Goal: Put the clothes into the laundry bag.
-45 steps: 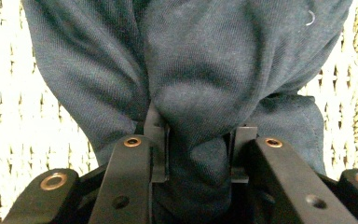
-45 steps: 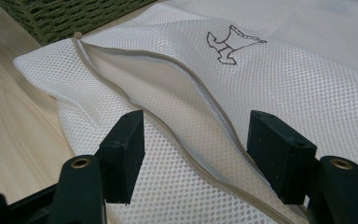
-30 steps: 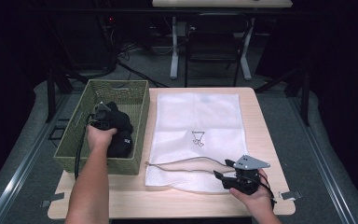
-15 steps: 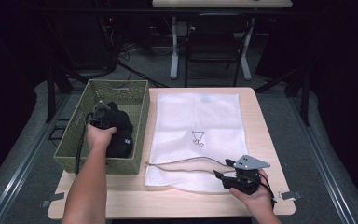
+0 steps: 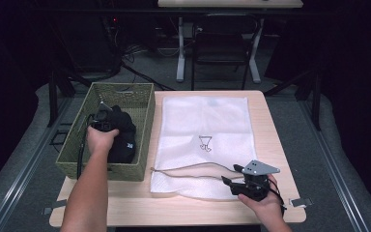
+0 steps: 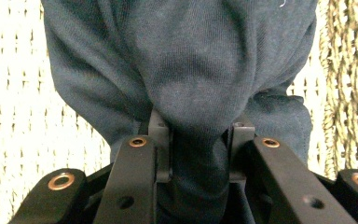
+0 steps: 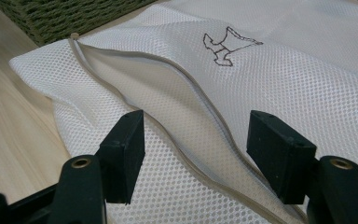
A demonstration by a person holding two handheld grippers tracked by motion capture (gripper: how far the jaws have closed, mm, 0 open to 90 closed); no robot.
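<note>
Dark clothing (image 5: 121, 137), a bundled navy knit garment, sits inside the woven basket (image 5: 145, 121) at centre left of the high view. In the left gripper view a fold of that fabric (image 6: 191, 93) is pinched between the two black jaws, so the left gripper (image 5: 102, 121) is clamped on the garment, with the basket weave behind it on both sides.

Right of the basket, a white mesh laundry bag (image 5: 207, 116) lies flat on the wooden table (image 5: 174, 210), its long axis running from the near edge toward the top of the frame. Its zipper opening (image 5: 188, 169) runs across the near end, from beside the basket's near corner toward lower right.

The right gripper (image 5: 236, 183) rests at lower right of the high view, just by that near end. Its own view shows the jaws spread wide, holding nothing, with the parted zipper lips (image 7: 186, 88) lying between and beyond them.

Judging from this, the garment would travel rightward and toward the near edge to reach the mouth, with the right gripper the nearer one to lift its upper lip.
</note>
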